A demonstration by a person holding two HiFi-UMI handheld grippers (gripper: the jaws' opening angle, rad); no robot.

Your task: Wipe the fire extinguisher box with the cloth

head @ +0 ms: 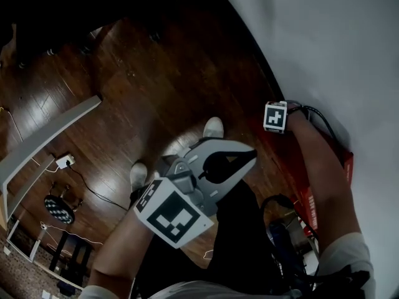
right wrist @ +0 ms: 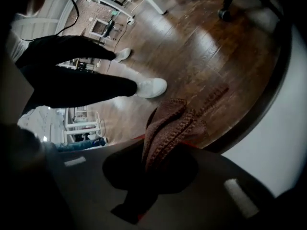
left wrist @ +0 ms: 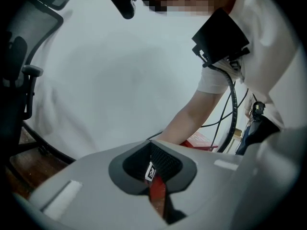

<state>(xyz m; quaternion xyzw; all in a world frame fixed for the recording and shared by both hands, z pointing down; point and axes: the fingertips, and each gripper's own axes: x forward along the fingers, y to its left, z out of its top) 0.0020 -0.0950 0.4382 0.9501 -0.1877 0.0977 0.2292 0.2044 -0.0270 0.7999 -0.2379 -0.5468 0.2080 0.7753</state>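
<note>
The brown cloth [right wrist: 170, 126] is bunched between the jaws of my right gripper [right wrist: 153, 162], which is shut on it; a thin red edge shows just under the cloth. In the head view only the right gripper's marker cube [head: 275, 117] shows, low against the wall above the red fire extinguisher box [head: 310, 204]; the cloth is hidden there. My left gripper [head: 244, 161] hangs mid-air over the floor, jaws together and holding nothing. The left gripper view looks past the gripper [left wrist: 153, 169] at the right forearm and a piece of the red box [left wrist: 199, 142].
A white wall [head: 336, 55] fills the right side, with dark wooden floor [head: 156, 86] to its left. The person's white shoes [head: 213, 128] stand near the box. A white desk edge [head: 43, 139], a power strip [head: 64, 161] and an office chair [left wrist: 19, 66] lie to the left.
</note>
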